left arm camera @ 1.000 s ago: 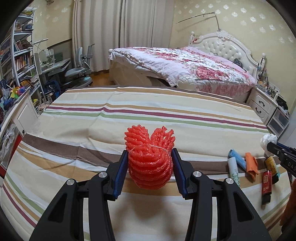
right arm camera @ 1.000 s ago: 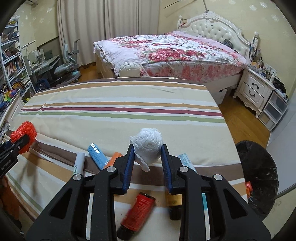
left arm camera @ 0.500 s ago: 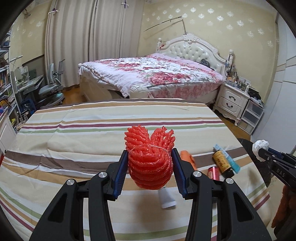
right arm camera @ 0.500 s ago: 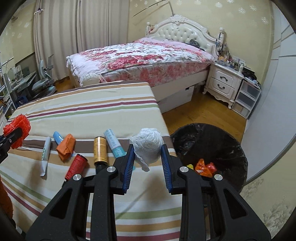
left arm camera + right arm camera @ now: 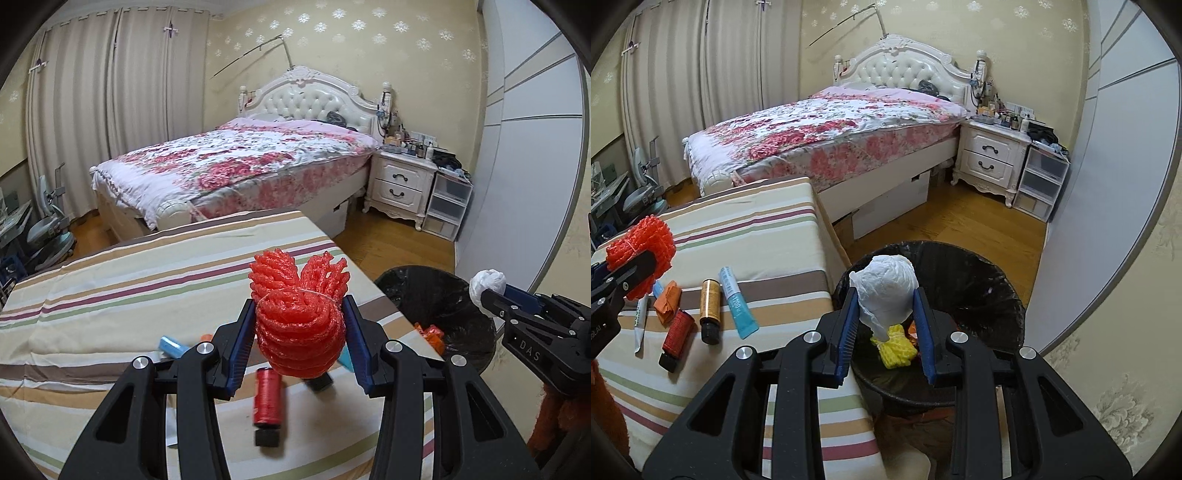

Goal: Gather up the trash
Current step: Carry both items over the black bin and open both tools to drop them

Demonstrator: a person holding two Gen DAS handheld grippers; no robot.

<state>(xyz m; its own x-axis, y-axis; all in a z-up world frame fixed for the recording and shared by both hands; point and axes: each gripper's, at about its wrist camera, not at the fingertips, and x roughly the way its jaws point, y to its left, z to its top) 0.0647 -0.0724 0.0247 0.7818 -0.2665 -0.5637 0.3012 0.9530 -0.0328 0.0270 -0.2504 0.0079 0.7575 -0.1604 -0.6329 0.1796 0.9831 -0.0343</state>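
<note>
**Both grippers loaded, right one over the bin**

Right gripper (image 5: pixel 886 325) is clamping a white crumpled plastic wad (image 5: pixel 886 286) between its blue pads and hanging directly above the black-lined trash bin (image 5: pixel 997 295). Inside the bin, a yellow foam net (image 5: pixel 895 349) and some orange scraps are showing under the wad.

Left gripper (image 5: pixel 301 339) is squeezing a red foam fruit net (image 5: pixel 299 328), jaws closed on its sides, over the striped tablecloth (image 5: pixel 110 295) near the table's right edge, bin just beyond.

Still lying on the cloth, from the right wrist view: a teal tube (image 5: pixel 737 302), a brown bottle with black cap (image 5: pixel 711 310), a red cylinder with black cap (image 5: pixel 676 338), an orange crumpled wrapper (image 5: pixel 668 301), a white tube (image 5: pixel 641 325).

Background: floral bed (image 5: pixel 831 133), white nightstand (image 5: pixel 990 158).
</note>
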